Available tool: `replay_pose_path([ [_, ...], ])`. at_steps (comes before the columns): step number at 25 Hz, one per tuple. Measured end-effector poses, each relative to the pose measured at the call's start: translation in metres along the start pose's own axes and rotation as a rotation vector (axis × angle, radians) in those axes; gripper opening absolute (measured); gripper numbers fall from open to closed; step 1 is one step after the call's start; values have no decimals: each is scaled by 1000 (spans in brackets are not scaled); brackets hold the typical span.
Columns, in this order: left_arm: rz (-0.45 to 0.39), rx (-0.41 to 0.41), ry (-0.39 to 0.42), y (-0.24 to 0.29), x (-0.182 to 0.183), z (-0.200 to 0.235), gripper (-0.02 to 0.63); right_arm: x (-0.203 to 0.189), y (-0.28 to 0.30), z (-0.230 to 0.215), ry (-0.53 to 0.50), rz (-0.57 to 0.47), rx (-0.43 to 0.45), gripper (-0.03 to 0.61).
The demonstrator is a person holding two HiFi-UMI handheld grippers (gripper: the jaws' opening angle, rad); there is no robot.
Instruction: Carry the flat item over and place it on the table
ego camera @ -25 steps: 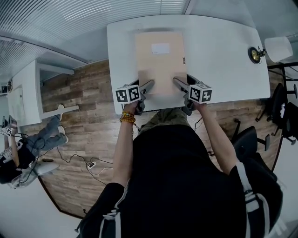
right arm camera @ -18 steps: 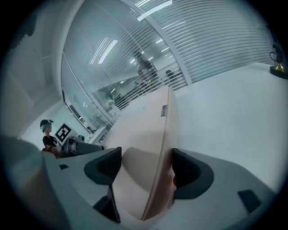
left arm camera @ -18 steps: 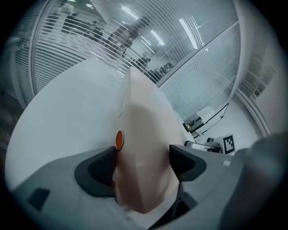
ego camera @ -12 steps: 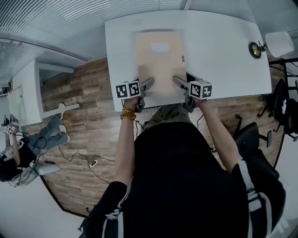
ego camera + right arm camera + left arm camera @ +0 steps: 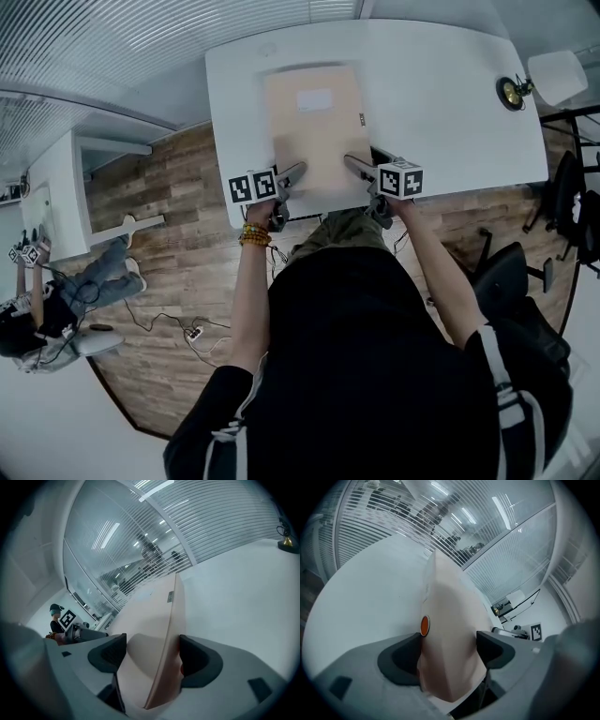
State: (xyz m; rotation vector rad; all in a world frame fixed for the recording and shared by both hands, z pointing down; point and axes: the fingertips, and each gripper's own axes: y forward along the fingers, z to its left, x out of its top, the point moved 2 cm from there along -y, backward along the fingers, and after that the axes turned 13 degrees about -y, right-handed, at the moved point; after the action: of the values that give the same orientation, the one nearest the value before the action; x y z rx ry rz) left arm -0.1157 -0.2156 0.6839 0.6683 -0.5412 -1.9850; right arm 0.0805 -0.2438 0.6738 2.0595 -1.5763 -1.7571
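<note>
Change: your envelope [image 5: 314, 122] barely shifted, now over the table [image 5: 450, 103] | Claws: left gripper [image 5: 300, 171], right gripper [image 5: 352, 164] both clamp its near edge | Next: likely release.

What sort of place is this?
Probably an office: a long white table, slatted glass partition walls, and a black swivel chair on wood flooring.

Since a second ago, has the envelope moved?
No: the envelope keeps its place against the table's left edge. Only the view has shifted slightly.
</note>
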Motion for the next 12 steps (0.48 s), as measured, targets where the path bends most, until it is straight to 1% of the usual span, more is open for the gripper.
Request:
replay_pose_path([
  [5,4,-22,-21,-1,-6,3,367,-3,-3,4,7,6,8,327],
  [12,17,-26,-26,-5,-12,7,367,-7,-5,10,9,14,15,327],
])
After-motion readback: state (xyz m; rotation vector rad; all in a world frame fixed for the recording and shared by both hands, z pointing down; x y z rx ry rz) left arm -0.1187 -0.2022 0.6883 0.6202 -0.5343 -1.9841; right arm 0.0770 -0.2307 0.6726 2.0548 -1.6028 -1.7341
